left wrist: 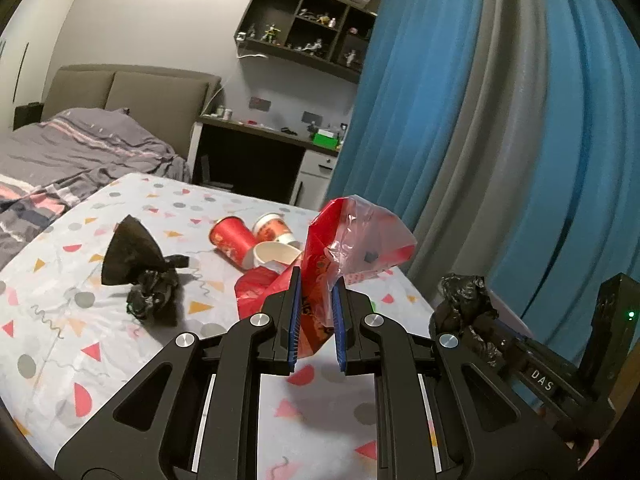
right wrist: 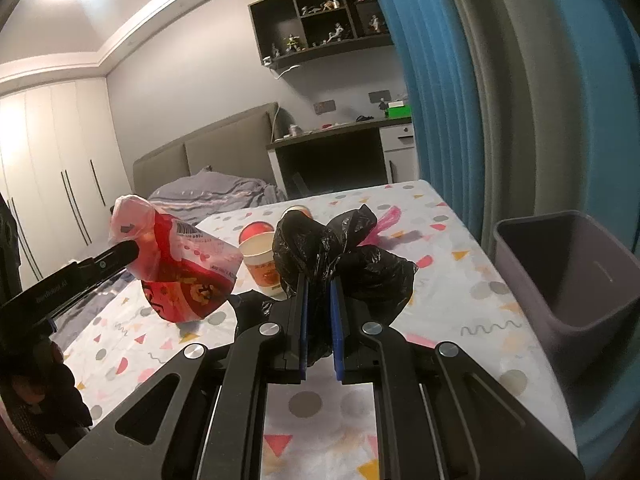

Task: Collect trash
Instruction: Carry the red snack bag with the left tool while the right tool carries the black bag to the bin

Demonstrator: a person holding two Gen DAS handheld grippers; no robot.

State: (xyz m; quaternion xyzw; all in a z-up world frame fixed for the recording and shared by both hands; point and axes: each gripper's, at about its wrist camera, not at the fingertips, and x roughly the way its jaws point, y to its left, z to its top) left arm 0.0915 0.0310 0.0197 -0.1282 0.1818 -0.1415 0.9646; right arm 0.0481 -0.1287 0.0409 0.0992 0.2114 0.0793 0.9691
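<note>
Right wrist view: the right gripper point(right wrist: 319, 320) clamps a crumpled black plastic bag point(right wrist: 340, 256), the left gripper point(left wrist: 316, 320) a red printed wrapper point(left wrist: 320, 264), both lifted above the table. The grey plastic bin point(right wrist: 560, 280) at right looks empty, and red paper cups point(left wrist: 236, 240) and a black scrap point(left wrist: 132, 252) remain on the far patterned tablecloth point(left wrist: 100, 320), so I judge most collecting is left.

home bedroom | bed point(left wrist: 80, 140), wardrobe point(right wrist: 52, 168), curtain point(left wrist: 500, 140)

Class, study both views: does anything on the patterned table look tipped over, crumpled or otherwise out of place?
Yes. A red paper cup lies tipped on its side beside two others, and a crumpled black bag sits loose on the table.
</note>
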